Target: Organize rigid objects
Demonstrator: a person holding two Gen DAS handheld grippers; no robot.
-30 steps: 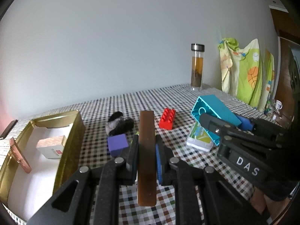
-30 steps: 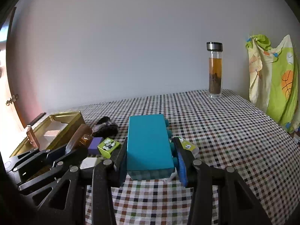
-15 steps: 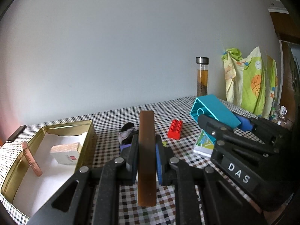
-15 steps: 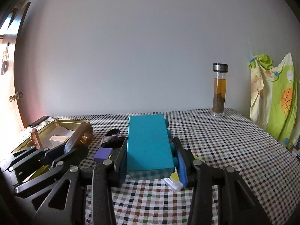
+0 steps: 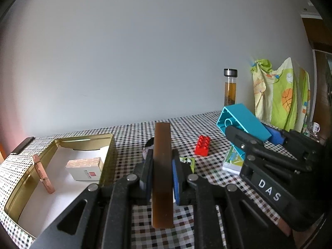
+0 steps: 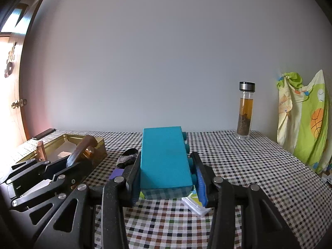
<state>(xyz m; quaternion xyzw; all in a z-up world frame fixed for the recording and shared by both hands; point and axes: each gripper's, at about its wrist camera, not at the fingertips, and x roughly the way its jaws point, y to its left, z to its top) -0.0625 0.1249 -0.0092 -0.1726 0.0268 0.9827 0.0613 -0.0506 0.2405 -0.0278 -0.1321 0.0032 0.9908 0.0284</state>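
My left gripper [image 5: 160, 178] is showing black angular arms, silver rivets, blue pads [image 5: 175, 179]. My right gripper [image 6: 166, 176] is showing the same black frame, blue ribbed pad [image 6: 200, 183], and is wearing white "DAS" lettering.

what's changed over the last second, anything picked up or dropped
Nothing picked up or dropped. Both grippers lifted slightly and swung left toward the gold tin. The left gripper still clamps the brown bar; the right gripper still clamps the teal block.
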